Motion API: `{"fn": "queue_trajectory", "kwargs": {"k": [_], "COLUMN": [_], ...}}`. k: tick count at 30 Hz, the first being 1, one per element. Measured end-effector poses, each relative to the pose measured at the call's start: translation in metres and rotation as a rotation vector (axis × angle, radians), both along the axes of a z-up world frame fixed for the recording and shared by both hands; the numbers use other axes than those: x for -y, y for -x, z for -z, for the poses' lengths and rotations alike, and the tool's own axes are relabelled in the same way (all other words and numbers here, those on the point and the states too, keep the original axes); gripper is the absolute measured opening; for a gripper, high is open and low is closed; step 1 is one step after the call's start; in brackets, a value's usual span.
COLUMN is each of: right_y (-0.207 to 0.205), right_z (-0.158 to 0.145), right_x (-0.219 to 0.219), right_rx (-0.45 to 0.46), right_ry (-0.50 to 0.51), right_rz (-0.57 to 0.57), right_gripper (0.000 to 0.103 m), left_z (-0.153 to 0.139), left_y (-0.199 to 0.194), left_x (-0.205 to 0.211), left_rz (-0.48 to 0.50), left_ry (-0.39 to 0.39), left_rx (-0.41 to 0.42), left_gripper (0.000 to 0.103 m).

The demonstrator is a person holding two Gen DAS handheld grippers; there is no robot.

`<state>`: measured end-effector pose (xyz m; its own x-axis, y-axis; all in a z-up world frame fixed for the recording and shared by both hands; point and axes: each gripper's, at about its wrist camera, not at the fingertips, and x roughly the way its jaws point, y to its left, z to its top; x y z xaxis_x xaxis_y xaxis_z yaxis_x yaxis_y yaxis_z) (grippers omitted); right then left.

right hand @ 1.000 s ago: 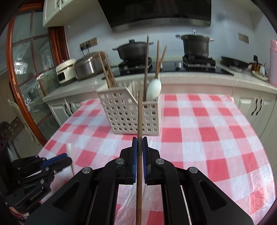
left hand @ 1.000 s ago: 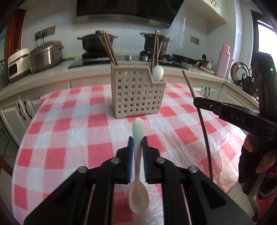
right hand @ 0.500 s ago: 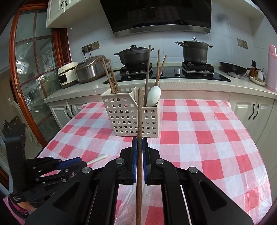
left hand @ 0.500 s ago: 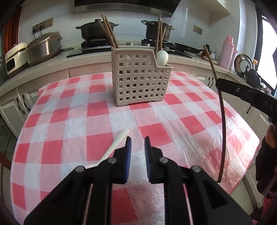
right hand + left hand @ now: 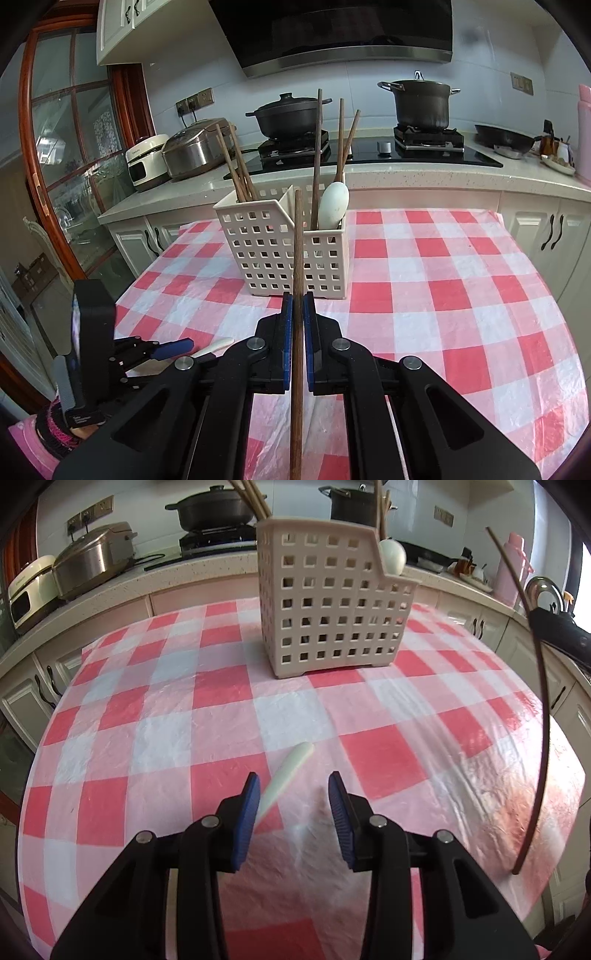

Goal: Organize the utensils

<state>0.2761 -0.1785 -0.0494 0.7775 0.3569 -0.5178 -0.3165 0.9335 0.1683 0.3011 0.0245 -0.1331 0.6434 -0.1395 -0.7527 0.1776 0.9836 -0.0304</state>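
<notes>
My left gripper (image 5: 293,788) hangs low over the checked table, jaws apart and opening, pads touching nothing. A white spoon (image 5: 288,771) lies loose on the cloth, its handle slanting up between the fingers, close to the left pad; its bowl is hidden behind that finger. The beige slotted utensil basket (image 5: 332,602) stands beyond, holding chopsticks and another white spoon (image 5: 334,206). My right gripper (image 5: 297,314) is shut on a brown chopstick (image 5: 297,277) that stands upright in front of the basket (image 5: 284,251). The left gripper (image 5: 173,347) shows at lower left there.
A red and white checked cloth (image 5: 388,746) covers the round table. Behind it runs a counter with a rice cooker (image 5: 195,151), black pots (image 5: 288,114) on the hob and a pink flask (image 5: 511,568). Cabinets (image 5: 546,232) line the far side.
The left gripper let go of the white spoon, which dropped onto the cloth, and its jaws spread wider while it sank toward the table. The right gripper kept still with its chopstick.
</notes>
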Motion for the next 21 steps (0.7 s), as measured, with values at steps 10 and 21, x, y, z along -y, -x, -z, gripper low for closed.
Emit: {"fn": "queue_trajectory", "kwargs": {"k": [10, 21], "right_y": [-0.014, 0.001], "right_z": [0.008, -0.004], "right_x": [-0.006, -0.002], "right_rx": [-0.027, 0.004], "right_ry": [-0.019, -0.021], "right_rz": [-0.012, -0.004], "right_gripper": [0.006, 0.006], "left_z": [0.01, -0.002], "left_y": [-0.018, 0.005], "left_x": [-0.001, 0.004], "left_rz": [0.034, 0.033], "left_ry": [-0.049, -0.022], "left_rx": [-0.038, 0.01], "left_gripper": [0.033, 0.011]}}
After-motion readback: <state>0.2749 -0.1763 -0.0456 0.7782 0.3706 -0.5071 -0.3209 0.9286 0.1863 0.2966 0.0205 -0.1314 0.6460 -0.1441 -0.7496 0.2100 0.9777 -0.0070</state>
